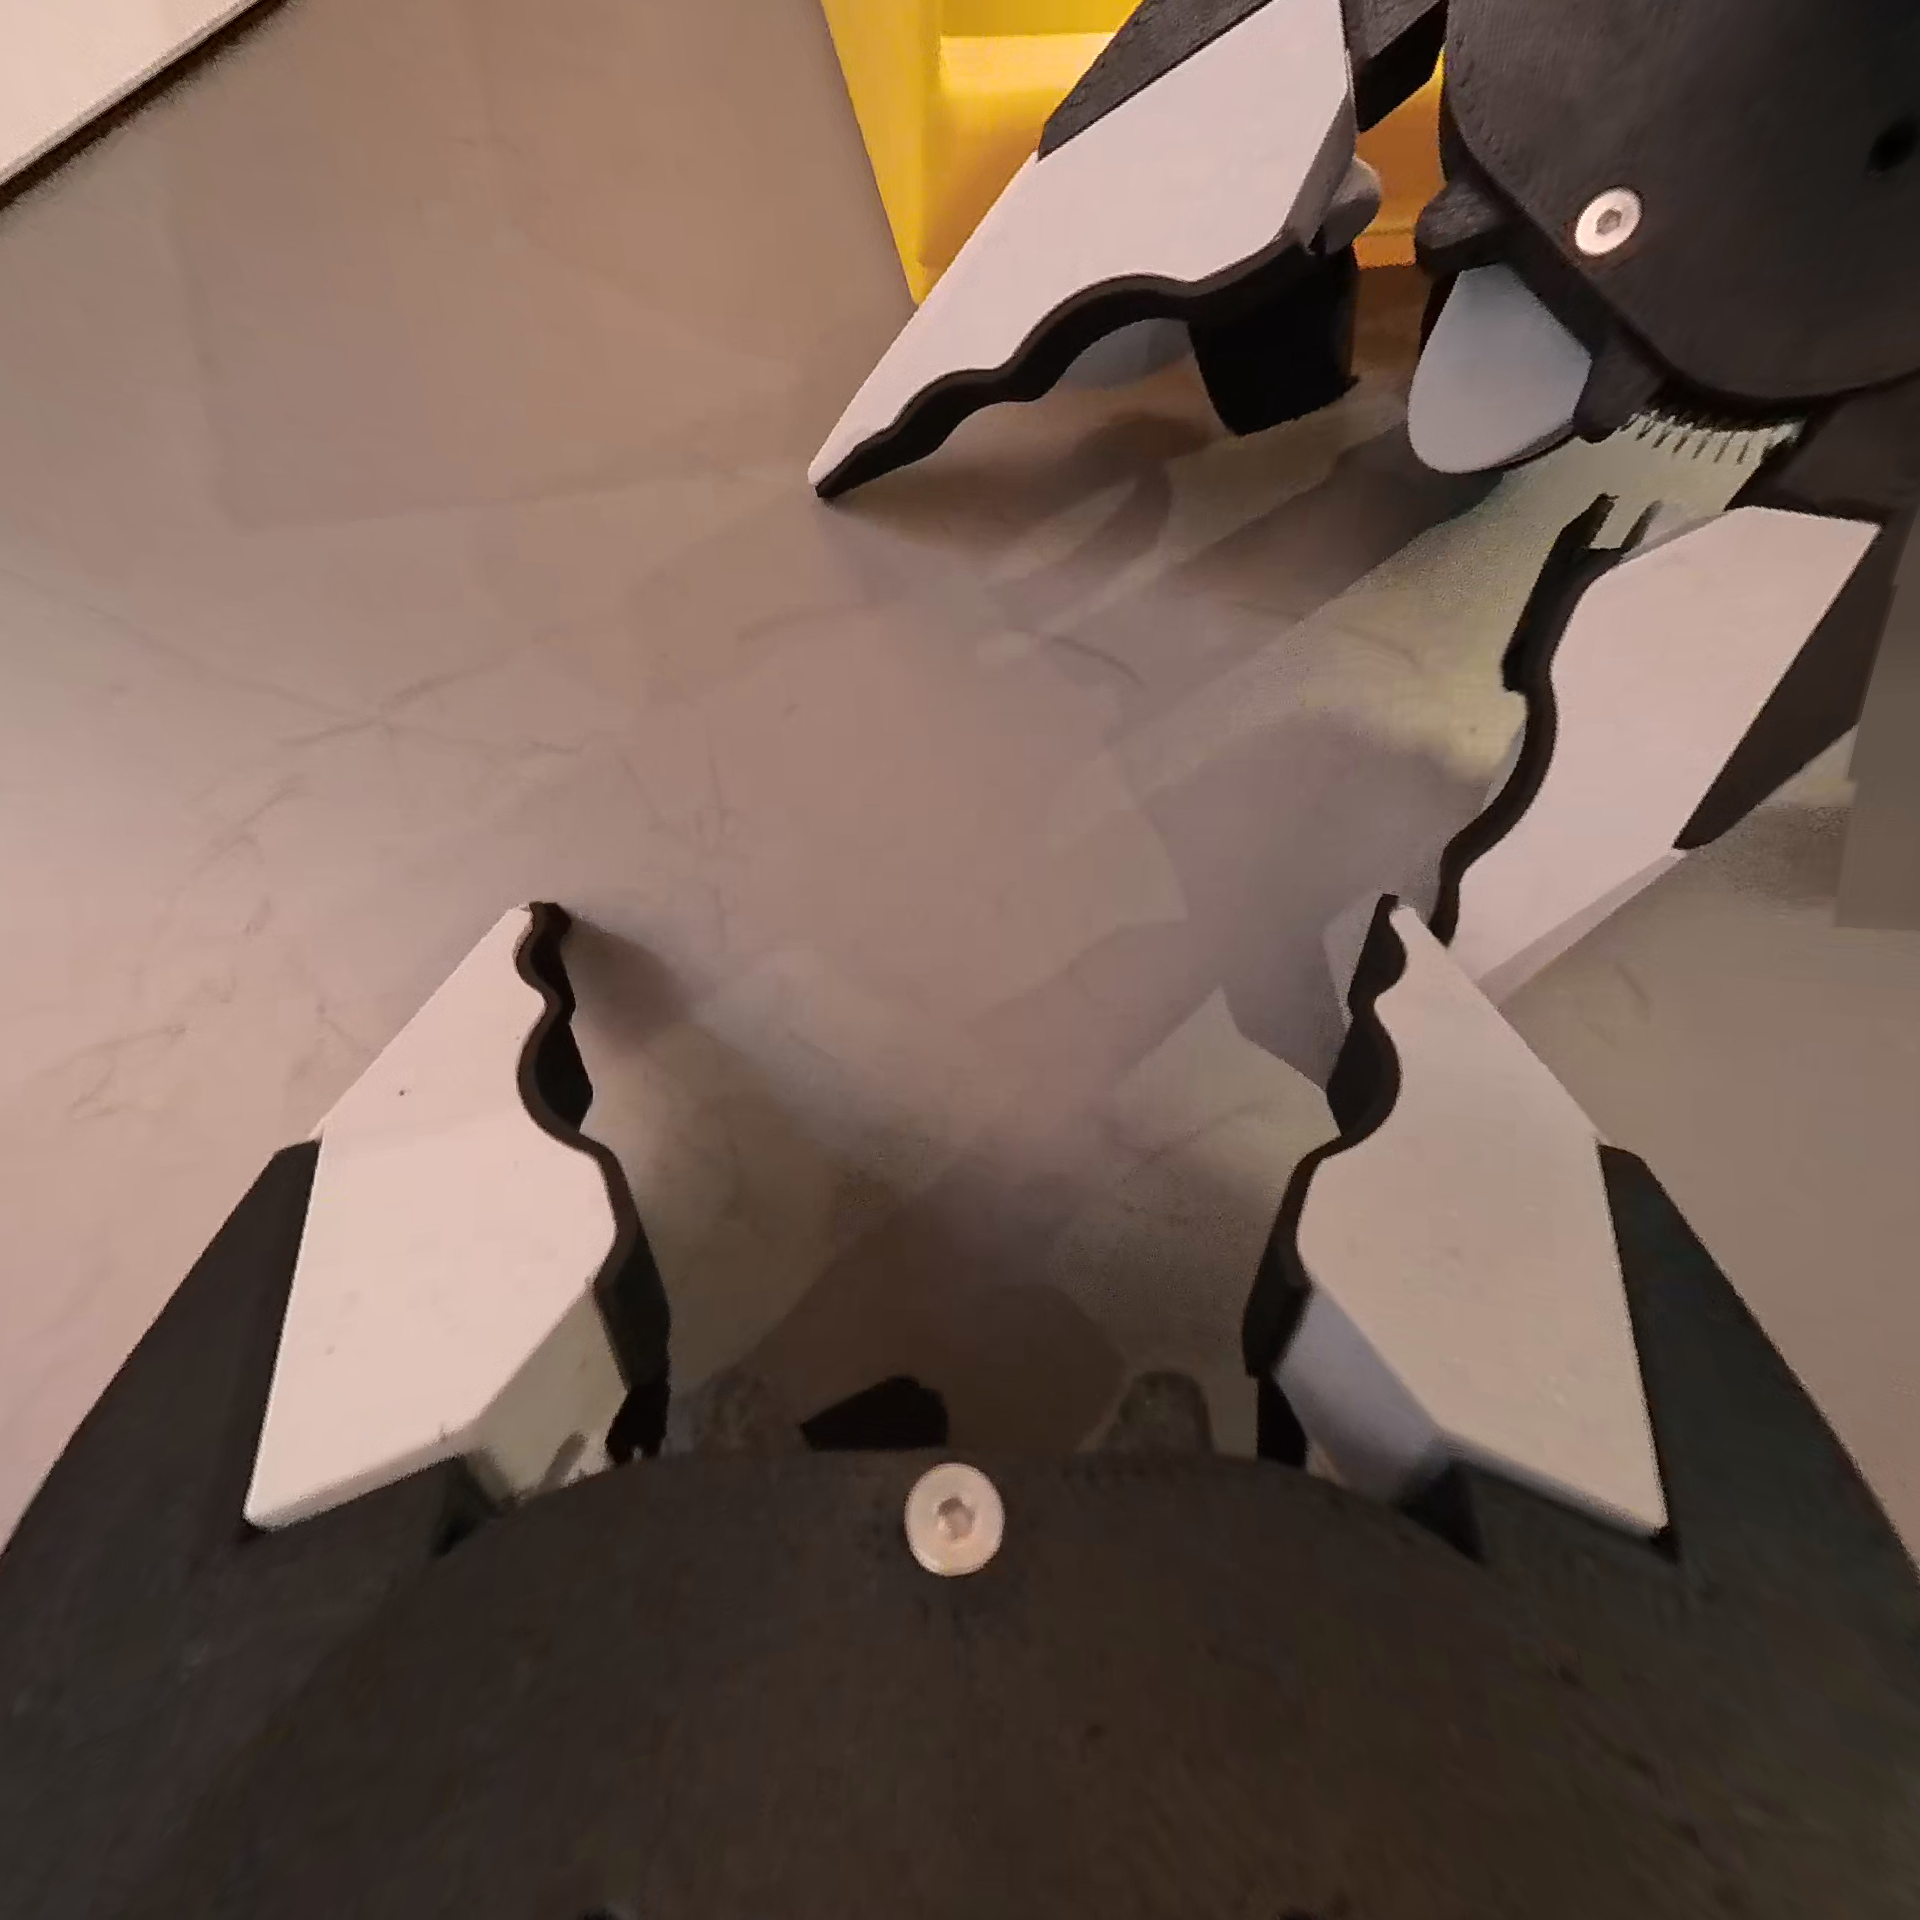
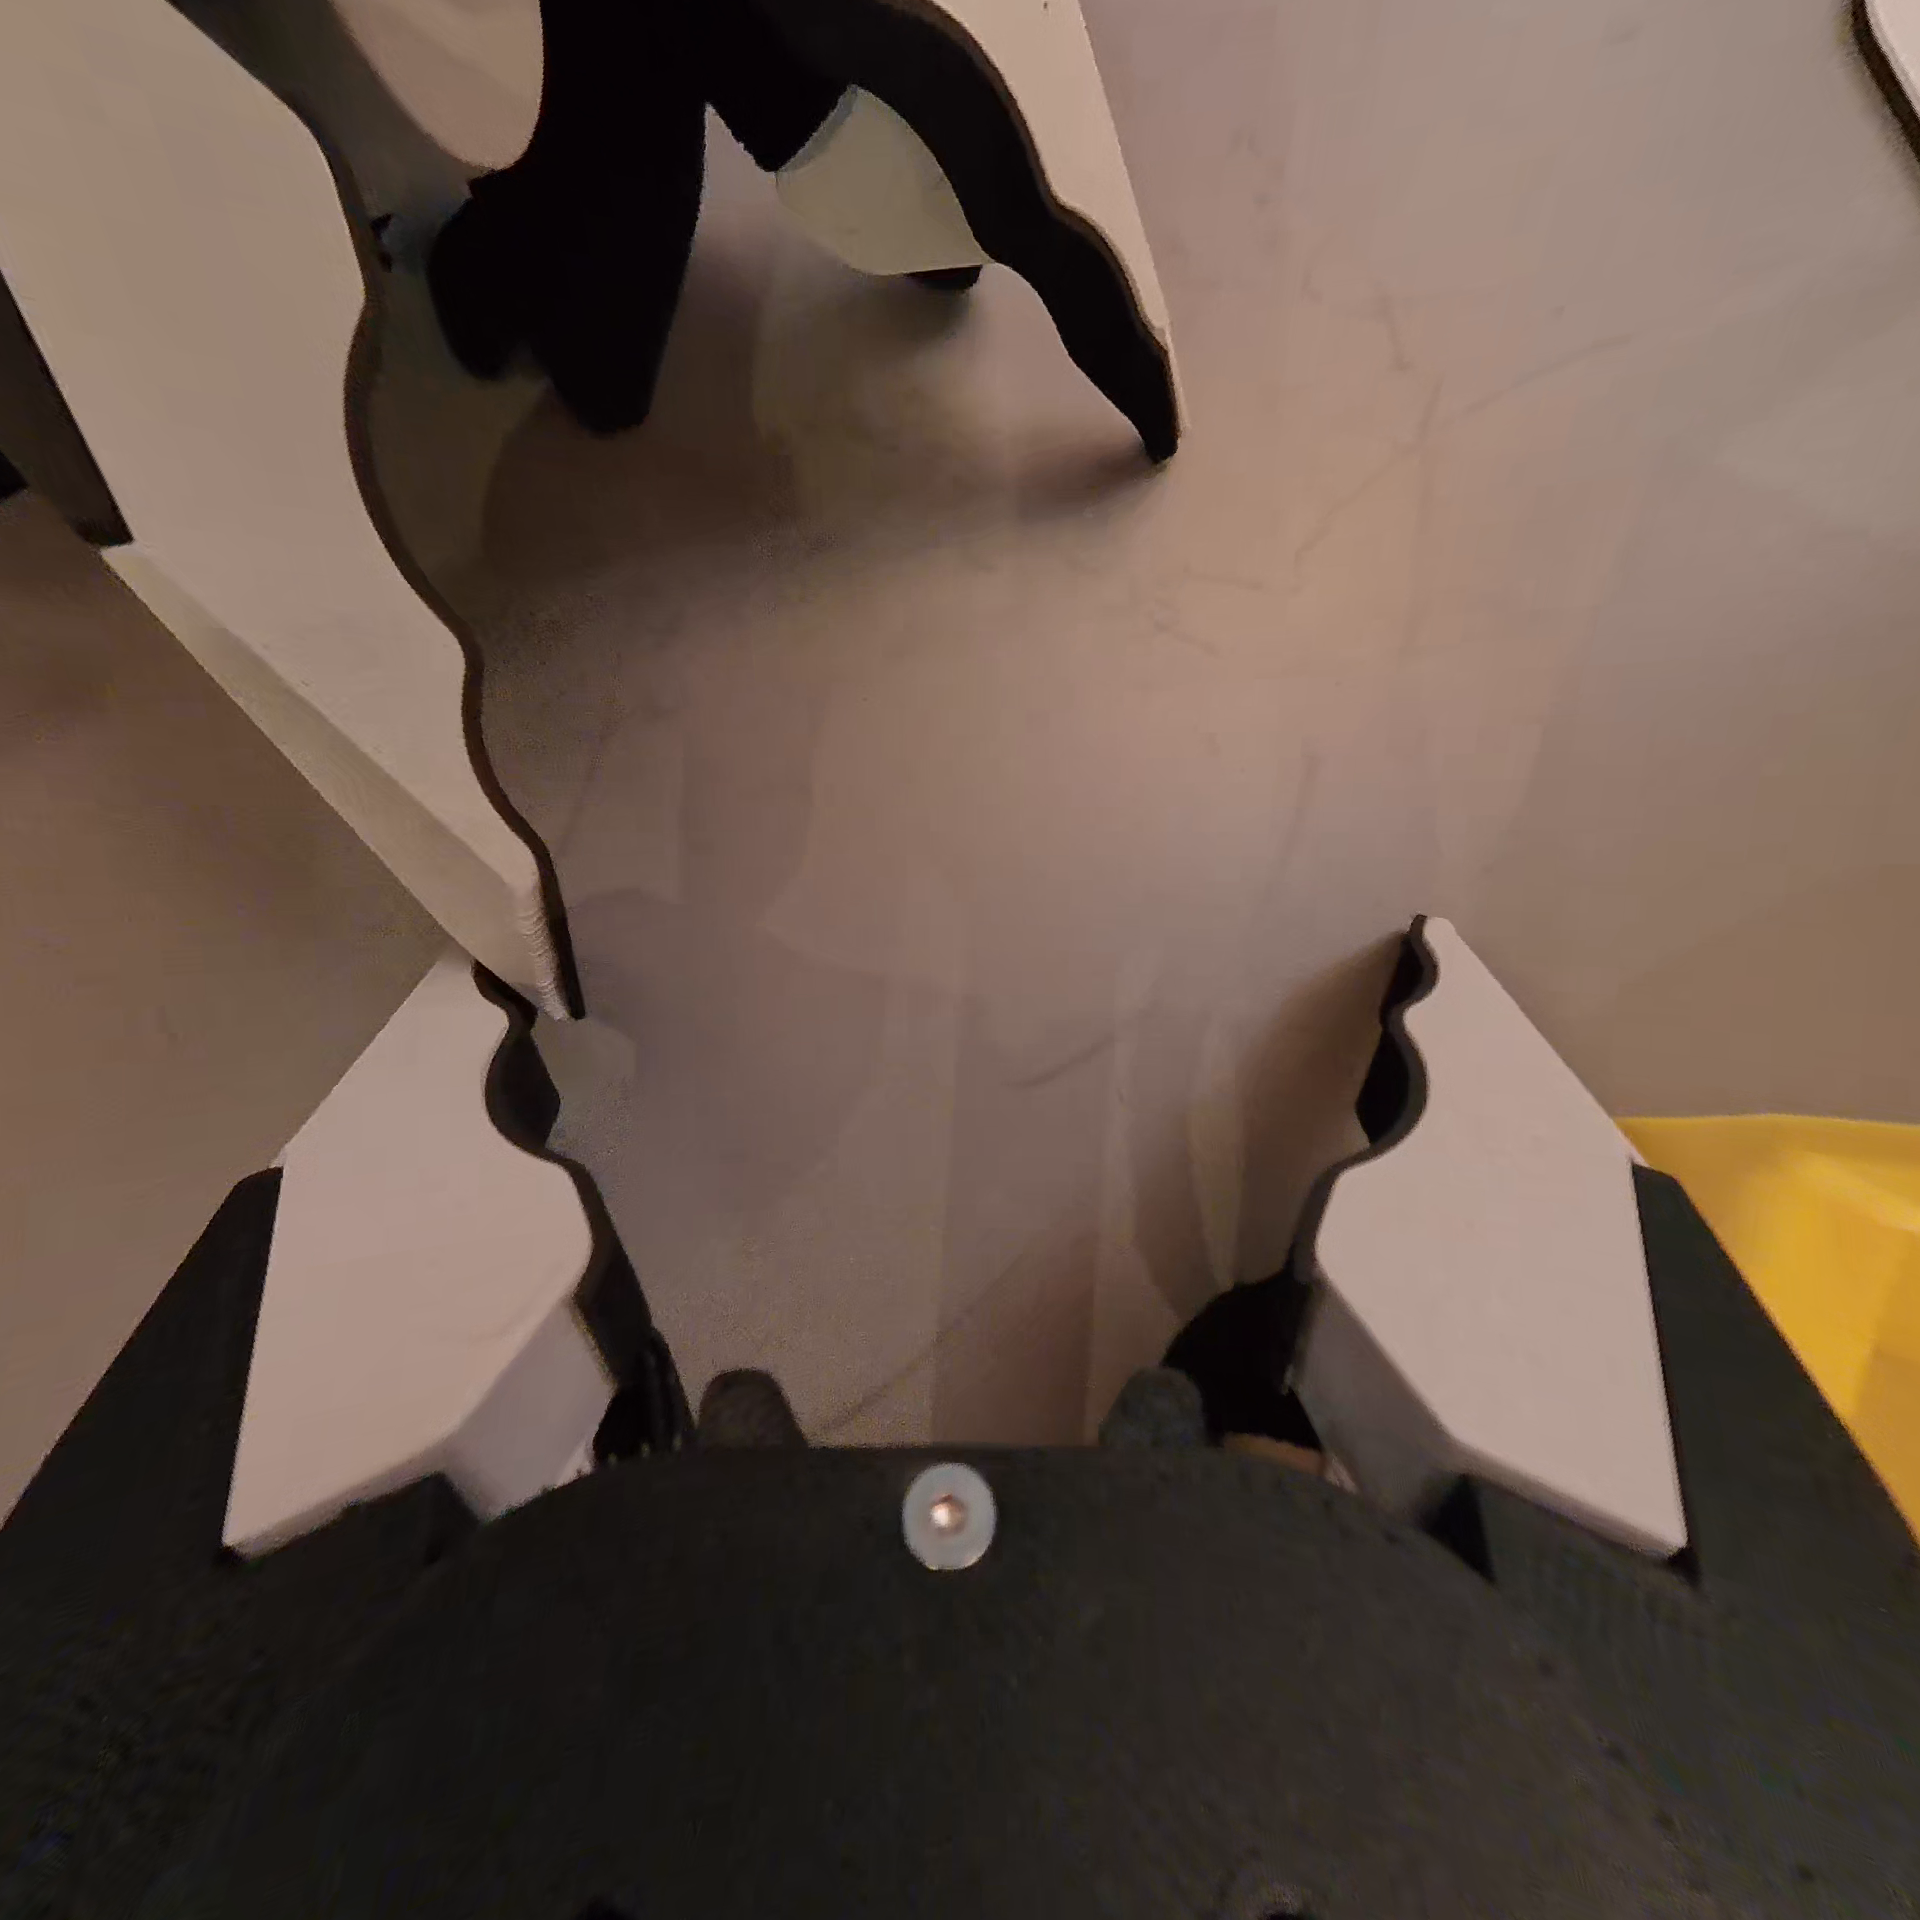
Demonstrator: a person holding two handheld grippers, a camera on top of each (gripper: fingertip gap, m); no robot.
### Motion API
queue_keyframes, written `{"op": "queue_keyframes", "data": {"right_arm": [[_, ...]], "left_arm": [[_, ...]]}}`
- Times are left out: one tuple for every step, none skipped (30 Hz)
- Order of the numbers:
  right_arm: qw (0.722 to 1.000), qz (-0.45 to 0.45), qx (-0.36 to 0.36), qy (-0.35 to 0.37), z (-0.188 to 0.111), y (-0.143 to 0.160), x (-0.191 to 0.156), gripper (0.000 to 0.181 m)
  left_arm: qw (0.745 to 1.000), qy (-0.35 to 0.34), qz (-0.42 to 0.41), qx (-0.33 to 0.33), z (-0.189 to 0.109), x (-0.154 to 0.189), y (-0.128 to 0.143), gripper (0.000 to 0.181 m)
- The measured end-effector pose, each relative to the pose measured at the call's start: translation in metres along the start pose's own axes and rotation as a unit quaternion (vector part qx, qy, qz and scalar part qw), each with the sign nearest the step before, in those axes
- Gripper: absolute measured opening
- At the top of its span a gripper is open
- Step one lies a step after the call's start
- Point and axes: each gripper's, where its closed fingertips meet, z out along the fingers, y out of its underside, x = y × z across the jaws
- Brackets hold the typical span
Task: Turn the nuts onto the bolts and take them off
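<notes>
Left gripper (image 1: 966, 914) low over the grey table (image 1: 468, 675), fingers spread wide with nothing between them; only bare tabletop in the gap; grey finger faces edged with wavy black pads (image 1: 561, 1049). Right gripper (image 1: 1132, 717) facing it from the upper right of the left wrist view, likewise splayed apart and empty, one fingertip touching or nearly touching the table, the other reaching down beside the left gripper's right finger. Yellow bin (image 1: 935, 135) behind the right gripper, at the far edge of the table.

In the right wrist view: right gripper (image 2: 956, 945) with fingers held wide, empty, over the same table (image 2: 1455, 520); left gripper (image 2: 862, 727) opposite, coming in from the top left, also spread, its nearer fingertip just beside or touching the right gripper's left fingertip; yellow bin (image 2: 1818, 1247) just beside the right gripper's right finger, at the lower right.

Nuts and bolts not visible in either view; whereabouts cannot be told.
</notes>
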Motion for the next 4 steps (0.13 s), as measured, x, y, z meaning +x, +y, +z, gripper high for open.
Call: {"op": "queue_keyframes", "data": {"right_arm": [[1.000,0.000,0.000,0.000,0.0001,-0.0001,0.0000,0.156],[1.000,0.000,0.000,0.000,0.0000,0.0000,0.0000,0.156],[1.000,0.000,0.000,0.000,0.0001,-0.0001,0.0000,0.155],[1.000,0.000,0.000,0.000,0.0001,-0.0001,0.0000,0.155]], "left_arm": [[1.000,0.001,-0.001,0.001,-0.0002,0.0004,0.0000,0.143],[1.000,0.001,0.000,0.001,-0.0001,0.0010,0.0000,0.142],[1.000,0.000,0.001,-0.002,0.0002,0.0013,0.0000,0.141],[1.000,-0.002,0.003,-0.004,0.0004,0.0012,0.0003,0.140]]}}
